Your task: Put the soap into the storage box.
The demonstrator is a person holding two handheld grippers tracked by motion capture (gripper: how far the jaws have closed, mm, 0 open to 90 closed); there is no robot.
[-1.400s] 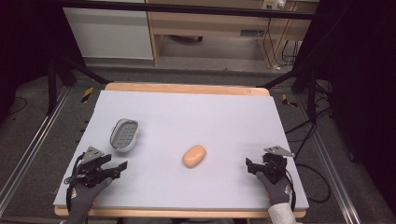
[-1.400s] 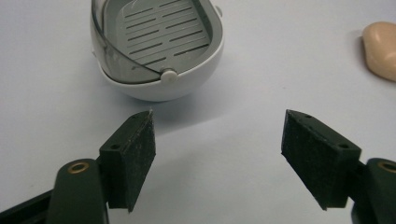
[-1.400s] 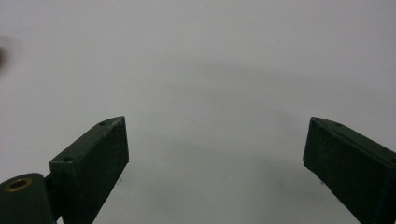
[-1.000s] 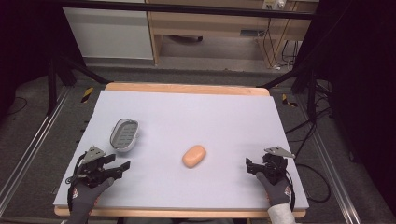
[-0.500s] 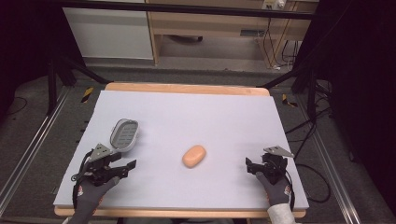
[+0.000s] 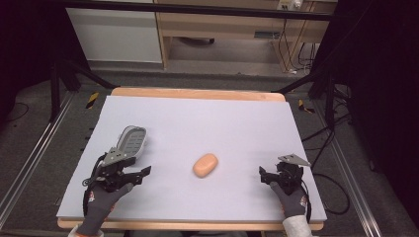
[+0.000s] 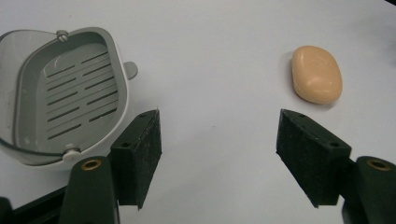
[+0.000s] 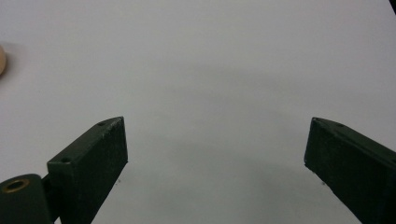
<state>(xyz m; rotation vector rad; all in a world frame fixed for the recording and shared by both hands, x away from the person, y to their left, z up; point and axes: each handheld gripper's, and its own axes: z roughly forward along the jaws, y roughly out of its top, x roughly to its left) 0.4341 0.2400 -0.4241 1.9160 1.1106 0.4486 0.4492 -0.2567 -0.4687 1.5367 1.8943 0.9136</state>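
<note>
We count one bar of soap [image 6: 205,165], one soap dish [image 6: 132,139] and two grippers on the table [image 6: 197,113].

Our left gripper [image 6: 140,174] sits low over the near left part of the table, held in a gloved left hand [image 6: 101,200] whose forearm comes up from the near edge. Its jaws point forward and toward the middle of the table. They stand wide apart with nothing between them but bare table top, as the left gripper view [image 7: 219,154] shows.

Our right gripper [image 6: 264,175] hovers low at the near right, in a gloved right hand [image 6: 291,200], with its jaws aimed toward the middle of the table. In the right gripper view [image 8: 215,158] the jaws are spread wide and hold nothing.

From the left gripper, the soap lies ahead and off its right jaw, near but clear of it [image 7: 316,74]. The grey slotted soap dish lies ahead and off its left jaw, just beside that jaw [image 7: 65,93]; we cannot tell whether they touch. From the right gripper, the soap is well apart, with a sliver of it at the left edge of the view [image 8: 2,59].
</note>
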